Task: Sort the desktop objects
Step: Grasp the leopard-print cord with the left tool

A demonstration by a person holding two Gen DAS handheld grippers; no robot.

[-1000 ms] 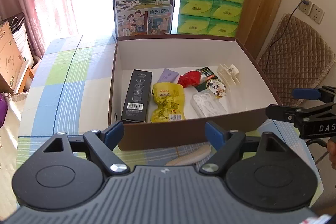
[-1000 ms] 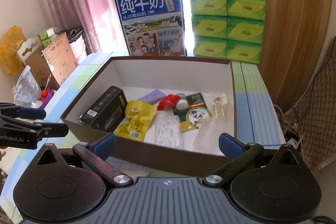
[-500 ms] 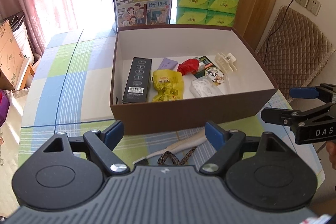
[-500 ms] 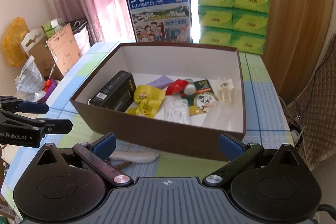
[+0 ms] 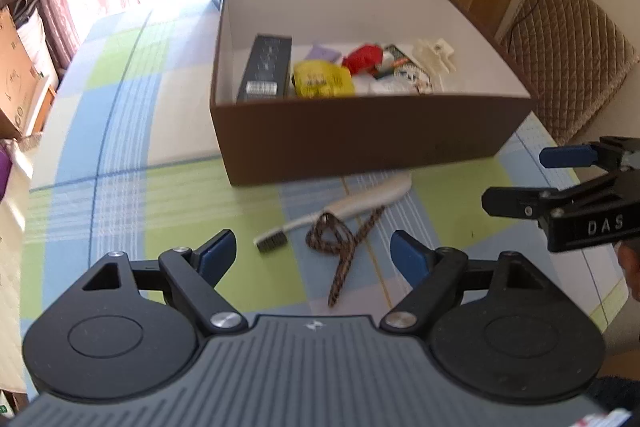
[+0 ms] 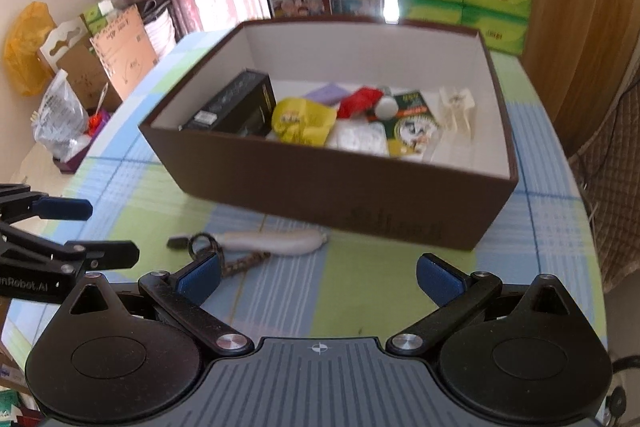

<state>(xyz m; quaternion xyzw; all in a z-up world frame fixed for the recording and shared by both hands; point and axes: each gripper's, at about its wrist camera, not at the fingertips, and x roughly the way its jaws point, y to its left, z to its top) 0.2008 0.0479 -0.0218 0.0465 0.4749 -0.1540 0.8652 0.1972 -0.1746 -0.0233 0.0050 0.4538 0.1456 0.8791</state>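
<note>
Before me: my left gripper [image 5: 311,254] and right gripper [image 6: 318,277], both spread wide and empty, above a white toothbrush [image 5: 336,209] and braided brown cord [image 5: 343,243] (touching) on the checked tablecloth [image 5: 120,163], just outside the brown box [image 5: 360,135].

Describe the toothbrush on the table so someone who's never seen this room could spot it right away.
Find the big brown cardboard box with the white inside on the checked blue-and-green tablecloth. On the cloth just in front of its near wall lies a white-handled toothbrush with dark bristles. It touches a brown braided cord, but the brush is stiff, pale and straight, while the cord is dark and looped.
</note>
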